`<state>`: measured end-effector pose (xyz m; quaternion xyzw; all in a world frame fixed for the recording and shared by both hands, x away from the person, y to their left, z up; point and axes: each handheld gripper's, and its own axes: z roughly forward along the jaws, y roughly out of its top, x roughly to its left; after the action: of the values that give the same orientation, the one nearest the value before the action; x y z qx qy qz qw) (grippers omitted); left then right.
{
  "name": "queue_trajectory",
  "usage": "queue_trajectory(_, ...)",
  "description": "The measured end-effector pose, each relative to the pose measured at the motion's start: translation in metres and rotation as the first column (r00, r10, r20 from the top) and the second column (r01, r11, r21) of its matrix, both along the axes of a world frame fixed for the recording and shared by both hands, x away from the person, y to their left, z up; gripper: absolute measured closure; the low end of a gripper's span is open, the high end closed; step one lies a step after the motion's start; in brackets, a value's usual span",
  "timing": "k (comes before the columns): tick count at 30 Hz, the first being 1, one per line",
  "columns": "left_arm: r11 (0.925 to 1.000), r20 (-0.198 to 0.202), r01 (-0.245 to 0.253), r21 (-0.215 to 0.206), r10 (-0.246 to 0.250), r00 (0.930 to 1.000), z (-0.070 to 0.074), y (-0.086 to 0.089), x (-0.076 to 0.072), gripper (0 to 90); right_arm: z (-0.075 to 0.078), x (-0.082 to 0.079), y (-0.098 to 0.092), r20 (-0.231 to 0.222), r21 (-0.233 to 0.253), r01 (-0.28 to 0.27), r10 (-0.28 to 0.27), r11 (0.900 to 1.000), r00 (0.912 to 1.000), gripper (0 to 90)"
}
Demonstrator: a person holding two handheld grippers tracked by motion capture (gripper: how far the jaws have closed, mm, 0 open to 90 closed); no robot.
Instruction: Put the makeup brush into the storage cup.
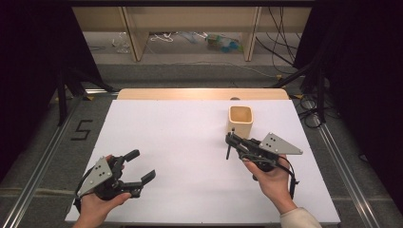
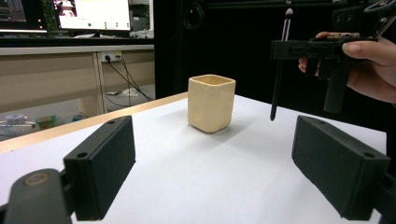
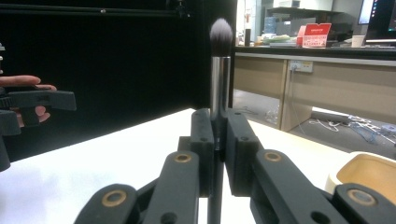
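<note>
Right tongs (image 1: 231, 140) pinch upright brush (image 3: 219, 70) beside cup (image 1: 240, 121).

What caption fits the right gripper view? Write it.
Right hand-held gripper clamps a makeup brush upright, bristles up.

A white table top (image 1: 180, 156) fills the middle of the high view, a wooden strip (image 1: 199, 94) along its far edge. At left on the grey floor — a black "5" mark (image 1: 81, 129). Upper centre — loose cables (image 1: 164, 37) beneath wooden desks.
</note>
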<state>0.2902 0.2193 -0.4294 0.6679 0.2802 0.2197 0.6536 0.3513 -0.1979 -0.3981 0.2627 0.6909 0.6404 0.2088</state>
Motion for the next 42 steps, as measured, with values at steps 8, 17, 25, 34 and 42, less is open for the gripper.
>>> queue_trajectory(8, 1.0, -0.001, -0.007, 0.005, 0.007, 1.0, 0.0, 0.0, 0.0, 13.4, 0.004, 0.003, -0.003, 0.022, 0.001, 0.007, -0.007, 1.0, 0.9997, 83.8)
queue_trajectory(17, 1.0, 0.0, -0.008, 0.003, 0.008, 1.0, -0.001, 0.0, 0.0, 14.4, 0.009, 0.006, -0.007, 0.018, 0.006, 0.042, -0.042, 0.999, 0.999, 83.8)
queue_trajectory(25, 1.0, 0.004, -0.009, 0.003, 0.009, 1.0, 0.0, 0.0, 0.0, 14.6, 0.013, 0.012, -0.01, 0.028, 0.007, 0.064, -0.064, 0.998, 0.9976, 83.8)
queue_trajectory(34, 1.0, 0.003, -0.007, 0.001, 0.007, 1.0, -0.001, 0.0, 0.0, 14.6, 0.015, 0.018, -0.011, 0.038, 0.016, 0.087, -0.087, 0.996, 0.9955, 83.7)
queue_trajectory(42, 1.0, 0.002, -0.008, 0.006, 0.007, 1.0, 0.0, -0.001, 0.0, 14.6, 0.017, 0.022, -0.012, 0.038, 0.014, 0.095, -0.096, 0.995, 0.9947, 83.8)
